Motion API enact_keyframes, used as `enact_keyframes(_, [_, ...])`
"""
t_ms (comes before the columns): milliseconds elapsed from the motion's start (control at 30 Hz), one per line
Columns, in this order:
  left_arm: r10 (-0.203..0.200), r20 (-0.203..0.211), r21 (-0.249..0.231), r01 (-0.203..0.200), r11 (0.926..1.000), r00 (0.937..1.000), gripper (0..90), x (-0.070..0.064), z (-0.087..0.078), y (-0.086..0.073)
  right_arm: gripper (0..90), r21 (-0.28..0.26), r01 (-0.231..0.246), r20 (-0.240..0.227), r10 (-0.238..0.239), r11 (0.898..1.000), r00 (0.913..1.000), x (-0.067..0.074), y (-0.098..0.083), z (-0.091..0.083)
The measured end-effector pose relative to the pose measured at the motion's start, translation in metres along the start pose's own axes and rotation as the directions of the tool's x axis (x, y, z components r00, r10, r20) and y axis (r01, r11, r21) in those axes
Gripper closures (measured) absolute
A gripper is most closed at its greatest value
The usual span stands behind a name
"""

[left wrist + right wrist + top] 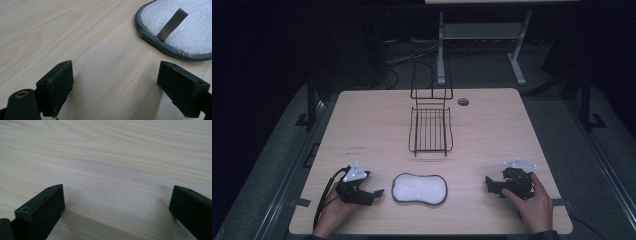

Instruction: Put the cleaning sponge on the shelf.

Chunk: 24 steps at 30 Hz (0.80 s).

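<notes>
High view: white, grey-edged sponge pad (419, 188) lies flat; both tongs gape empty.

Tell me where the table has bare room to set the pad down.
Bare wood flanks the wire rack on both sides, and lies between pad and rack. The front edge is crowded: left gripper, pad, right gripper.
</notes>
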<state>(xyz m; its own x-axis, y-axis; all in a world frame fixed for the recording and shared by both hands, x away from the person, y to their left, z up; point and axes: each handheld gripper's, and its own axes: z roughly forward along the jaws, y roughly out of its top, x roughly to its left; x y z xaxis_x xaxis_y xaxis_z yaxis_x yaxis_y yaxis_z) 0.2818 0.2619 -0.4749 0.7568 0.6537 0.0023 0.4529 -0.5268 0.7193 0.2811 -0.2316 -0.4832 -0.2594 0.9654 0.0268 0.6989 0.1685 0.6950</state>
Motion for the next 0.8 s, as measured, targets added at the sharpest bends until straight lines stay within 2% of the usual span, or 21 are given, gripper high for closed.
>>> enact_keyframes(167, [-0.006, -0.004, 0.01, 0.007, 0.9999, 1.0, 14.2, 0.0, -0.001, 0.001, 0.0, 0.0, 0.0, 0.0, 0.0, 1.0, 1.0, 0.0, 0.0, 0.0])
enact_keyframes(267, [-0.03, 0.005, 0.018, 0.03, 0.9994, 0.9995, 15.3, 0.002, -0.001, 0.004, 0.0, 0.0, -0.001, 0.0, 0.001, 1.0, 1.0, 0.0, 0.0, 0.0])
enact_keyframes(300, [-0.034, 0.014, 0.02, 0.034, 0.9992, 0.9993, 19.9, 0.002, -0.003, 0.005, 0.0, 0.0, -0.001, 0.0, 0.001, 1.0, 1.0, 0.0, 0.0, 0.0])
enact_keyframes(367, [-0.032, 0.017, 0.02, 0.032, 0.9993, 0.9993, 21.8, 0.002, -0.004, 0.006, 0.0, 0.0, -0.001, 0.0, 0.001, 1.0, 1.0, 0.0, 0.0, 0.0])
enact_keyframes(533, [-0.024, 0.057, -0.009, 0.025, 0.9997, 0.9981, 46.8, 0.0, -0.009, 0.013, 0.0, 0.0, 0.001, 0.0, -0.001, 1.0, 1.0, 0.0, 0.0, 0.0])
enact_keyframes(567, [-0.017, 0.065, -0.014, 0.018, 0.9997, 0.9978, 46.8, 0.0, -0.01, 0.015, 0.0, 0.0, 0.0, 0.0, 0.0, 1.0, 1.0, 0.0, 0.0, 0.0])
enact_keyframes(633, [-0.015, 0.081, -0.03, 0.018, 0.9994, 0.9966, 58.4, 0.001, -0.012, 0.02, 0.0, 0.0, 0.001, 0.0, -0.001, 1.0, 1.0, 0.0, 0.0, 0.0])
enact_keyframes(667, [-0.021, 0.102, -0.042, 0.025, 0.9988, 0.9946, 70.6, 0.001, -0.013, 0.025, 0.0, 0.0, 0.0, -0.001, 0.0, 1.0, 1.0, 0.0, 0.0, 0.0])
enact_keyframes(700, [-0.021, 0.102, -0.042, 0.025, 0.9988, 0.9946, 75.3, 0.001, -0.013, 0.025, 0.0, 0.0, 0.0, -0.001, 0.0, 1.0, 1.0, 0.0, 0.0, 0.0])
enact_keyframes(733, [-0.017, 0.108, -0.048, 0.022, 0.9986, 0.994, 75.3, 0.0, -0.013, 0.029, 0.0, 0.0, 0.001, -0.001, -0.001, 1.0, 1.0, 0.0, 0.0, 0.0])
enact_keyframes(800, [-0.004, 0.122, -0.056, 0.01, 0.9984, 0.9925, 89.4, -0.001, -0.011, 0.035, 0.0, 0.0, 0.001, -0.001, -0.001, 1.0, 1.0, 0.0, 0.0, 0.0])
